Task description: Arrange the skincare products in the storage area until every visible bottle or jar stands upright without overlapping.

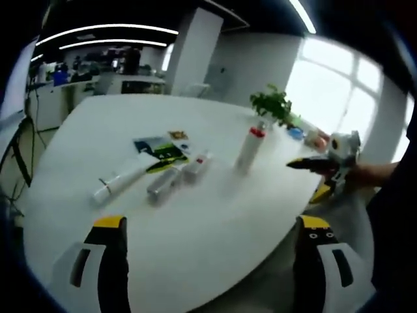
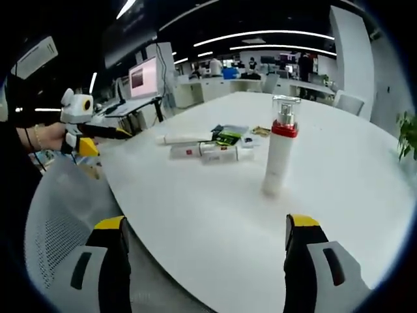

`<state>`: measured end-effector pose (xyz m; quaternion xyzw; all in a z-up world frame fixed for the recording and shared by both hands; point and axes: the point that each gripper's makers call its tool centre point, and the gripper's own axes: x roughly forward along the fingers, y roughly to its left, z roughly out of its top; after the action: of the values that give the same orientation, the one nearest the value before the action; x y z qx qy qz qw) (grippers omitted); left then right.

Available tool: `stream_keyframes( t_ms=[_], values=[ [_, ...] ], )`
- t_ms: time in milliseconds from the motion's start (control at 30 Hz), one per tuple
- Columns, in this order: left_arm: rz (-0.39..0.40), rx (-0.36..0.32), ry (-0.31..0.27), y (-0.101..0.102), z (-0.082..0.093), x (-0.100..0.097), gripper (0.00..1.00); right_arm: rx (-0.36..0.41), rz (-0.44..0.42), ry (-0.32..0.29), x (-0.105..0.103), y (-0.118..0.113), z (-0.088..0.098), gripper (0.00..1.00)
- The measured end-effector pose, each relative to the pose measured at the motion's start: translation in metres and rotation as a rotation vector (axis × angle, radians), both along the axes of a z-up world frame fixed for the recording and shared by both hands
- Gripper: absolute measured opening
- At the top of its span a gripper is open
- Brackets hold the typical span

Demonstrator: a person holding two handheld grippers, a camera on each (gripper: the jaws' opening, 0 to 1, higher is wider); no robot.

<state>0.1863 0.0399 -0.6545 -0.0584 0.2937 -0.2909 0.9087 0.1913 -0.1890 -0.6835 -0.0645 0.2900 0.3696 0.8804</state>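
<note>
upright bottle (image 2: 280, 155) ahead of open right gripper (image 2: 203, 242), seemingly apart.

- The table (image 2: 215, 215) was seen as plain white, with no pattern.
- The upright bottle (image 2: 279, 150) was white, banded red at the neck under a clear, silvery cap.
- The lying tube (image 1: 120, 182) was white; the two lying bottles (image 1: 179, 176) were pale grey-white, one marked with a small red patch.
- The flat packets (image 1: 161, 151) were printed in dark green, black, yellow and light blue.
- The left gripper (image 1: 212, 228) and right gripper (image 2: 205, 225) were black with yellow tips and white side panels.
- The potted plant (image 1: 273, 104) was green.
- The mesh chair (image 2: 58, 222) was light grey, dotted with fine holes.
</note>
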Motion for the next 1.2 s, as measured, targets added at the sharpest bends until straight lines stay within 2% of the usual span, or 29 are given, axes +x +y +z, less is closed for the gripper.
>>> stream_keyframes(
  t_ms=[67,333,500,700,900,1100,1200],
  values=[
    [0.0,0.007,-0.001,0.002,0.001,0.002,0.99,-0.029,0.005,-0.005,-0.001,-0.003,-0.003,1.0],
    [-0.026,0.054,0.008,-0.001,-0.001,0.005,0.99,0.002,-0.009,-0.006,0.002,-0.004,-0.001,1.0],
    [-0.024,0.059,0.006,0.003,0.001,0.009,0.99,-0.038,0.027,-0.013,-0.002,0.001,-0.004,1.0],
    [-0.035,0.095,0.01,0.01,-0.002,0.013,0.99,-0.006,0.0,-0.001,0.0,-0.002,-0.002,1.0],
    [-0.069,0.128,0.025,0.012,-0.008,0.012,0.99,-0.017,-0.002,-0.012,0.0,-0.001,-0.001,1.0],
    [-0.08,0.157,0.039,0.021,-0.009,0.025,0.97,-0.028,-0.009,-0.005,0.0,-0.003,-0.003,1.0],
    [-0.086,0.186,0.056,0.029,-0.012,0.037,0.97,-0.023,-0.018,-0.01,0.001,-0.003,-0.001,1.0]
  ],
)
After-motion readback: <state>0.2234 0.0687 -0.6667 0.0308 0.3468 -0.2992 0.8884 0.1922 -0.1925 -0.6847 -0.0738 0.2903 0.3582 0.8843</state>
